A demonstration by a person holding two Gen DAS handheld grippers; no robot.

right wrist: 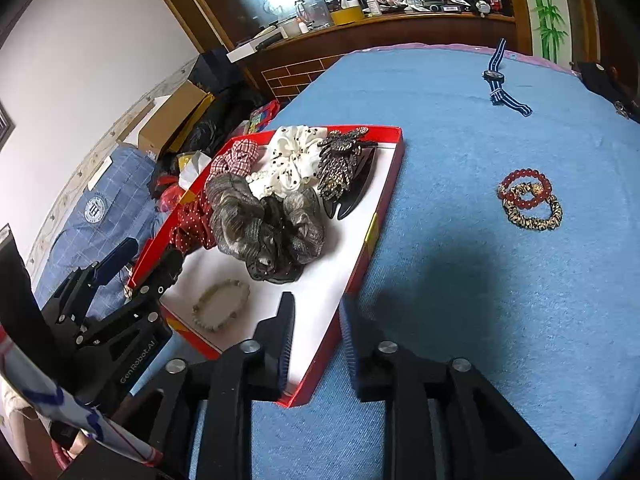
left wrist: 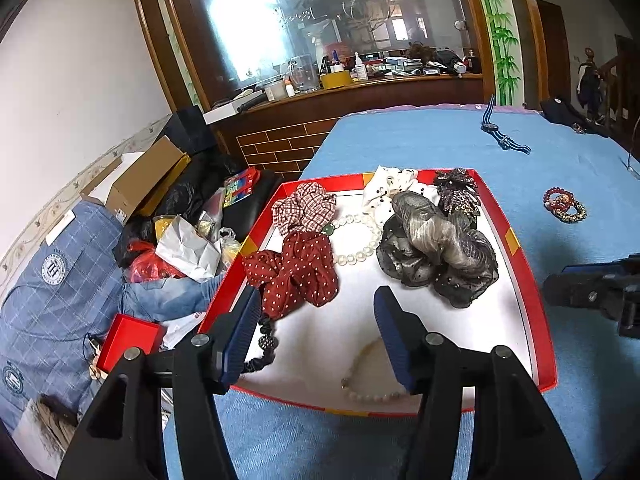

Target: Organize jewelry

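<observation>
Blue cloth (right wrist: 460, 128) beneath red tray (right wrist: 390, 168)

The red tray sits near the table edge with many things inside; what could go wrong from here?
1. The red tray lies at the table's left edge; a push could slide it toward the clutter below.
2. The right gripper straddles the tray wall and might catch or tip it.
3. The left gripper, jaws open, could snag the dotted red scrunchie beside its finger.
</observation>
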